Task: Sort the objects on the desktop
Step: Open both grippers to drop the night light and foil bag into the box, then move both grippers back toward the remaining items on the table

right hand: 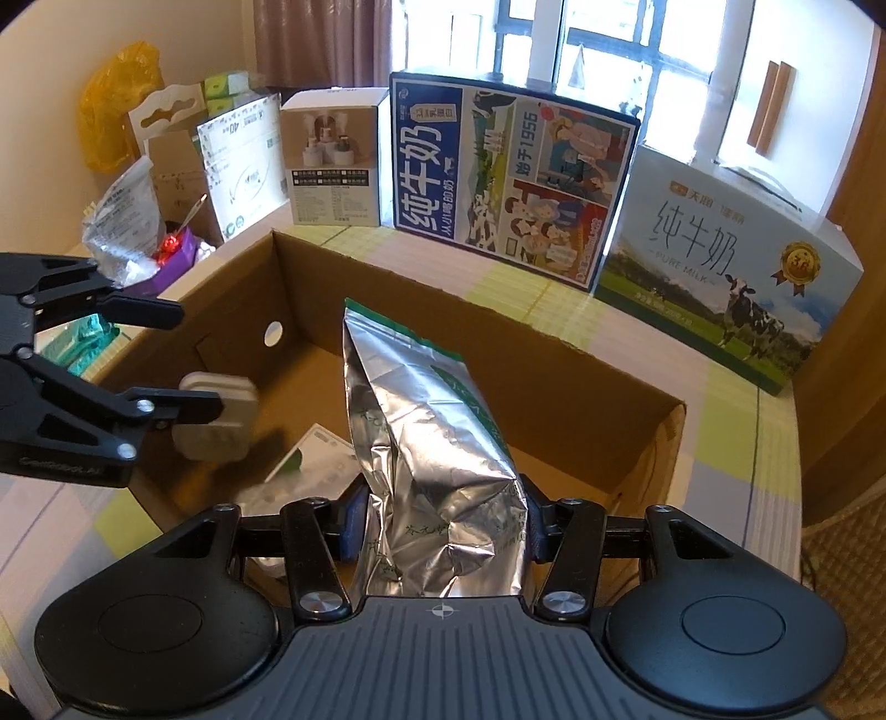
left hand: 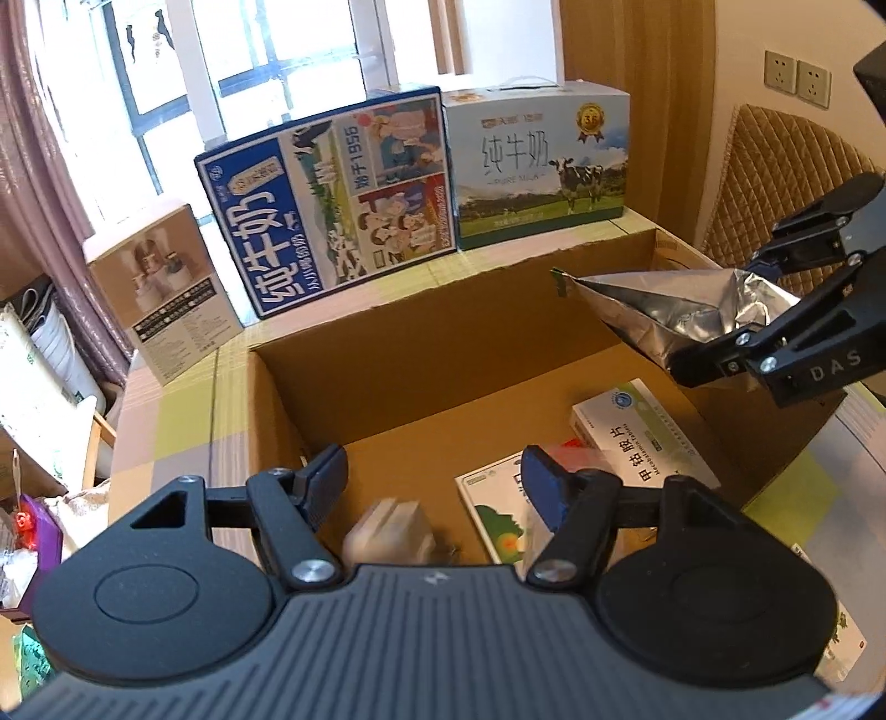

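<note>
Fingers (right hand: 540,520) of the right gripper (right hand: 443,520) are clamped on a foil pouch (right hand: 432,443), held above the open cardboard box (right hand: 554,382), likely for dropping in. The left gripper's (left hand: 434,479) 2 fingers stand apart over a pale block (left hand: 387,531) beneath them, perhaps just released.

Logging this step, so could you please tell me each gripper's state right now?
Left gripper: open, holding nothing.
Right gripper: shut on the silver foil bag.

A home room is being shown: curtains (left hand: 39,166) are hanging by a window (right hand: 609,50), milk cartons (left hand: 537,166) are being kept on a checked tablecloth (right hand: 554,310).
</note>
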### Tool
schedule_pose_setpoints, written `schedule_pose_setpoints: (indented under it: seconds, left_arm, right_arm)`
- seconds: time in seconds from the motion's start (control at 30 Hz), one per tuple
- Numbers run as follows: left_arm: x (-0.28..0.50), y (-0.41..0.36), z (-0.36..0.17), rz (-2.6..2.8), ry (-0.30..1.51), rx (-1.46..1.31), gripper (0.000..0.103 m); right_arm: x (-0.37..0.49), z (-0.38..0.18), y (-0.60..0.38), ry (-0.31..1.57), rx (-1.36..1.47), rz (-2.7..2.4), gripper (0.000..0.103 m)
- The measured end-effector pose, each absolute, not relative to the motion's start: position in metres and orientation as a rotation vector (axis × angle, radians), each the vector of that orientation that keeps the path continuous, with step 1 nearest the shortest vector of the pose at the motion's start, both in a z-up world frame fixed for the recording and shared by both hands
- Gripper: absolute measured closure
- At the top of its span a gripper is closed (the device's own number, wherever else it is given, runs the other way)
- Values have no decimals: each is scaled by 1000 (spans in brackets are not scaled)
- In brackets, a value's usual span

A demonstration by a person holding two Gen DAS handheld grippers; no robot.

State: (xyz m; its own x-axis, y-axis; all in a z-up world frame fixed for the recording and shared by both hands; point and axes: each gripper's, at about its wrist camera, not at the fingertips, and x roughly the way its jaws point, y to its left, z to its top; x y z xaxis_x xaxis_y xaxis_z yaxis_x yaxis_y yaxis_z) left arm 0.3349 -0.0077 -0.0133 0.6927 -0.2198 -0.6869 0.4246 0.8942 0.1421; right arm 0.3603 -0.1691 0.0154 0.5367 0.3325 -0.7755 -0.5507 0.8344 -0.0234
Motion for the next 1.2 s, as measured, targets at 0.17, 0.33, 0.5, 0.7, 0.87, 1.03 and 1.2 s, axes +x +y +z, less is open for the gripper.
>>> schedule_pose_setpoints:
  seconds: [0.17,0.33,0.5,0.7,0.87,1.03,1.2]
  left_arm:
    - [325,3,-8,-353,707,297,37]
    - [313,8,-4,-353,696,292,35]
    - [300,9,-3,-361,693,285,34]
    - [283,8,2,-364,694,281,33]
    - [267,8,10,-362,687,272,30]
    - [245,7,16,-364,682,278,27]
    - [219,10,21,-363,678,265,22]
  right_arm:
    - [363,13,-168,865,-189,560,40]
    - [360,22,-174,836,-159,548,36]
    - [348,26,-182,838,-162,541,33]
    - [327,29,-190,843,-174,524,28]
    - [305,36,-196,840,-178,518,24]
    - [283,43,-197,836,-190,521,18]
    - [259,51,-199,829,-200,525,11]
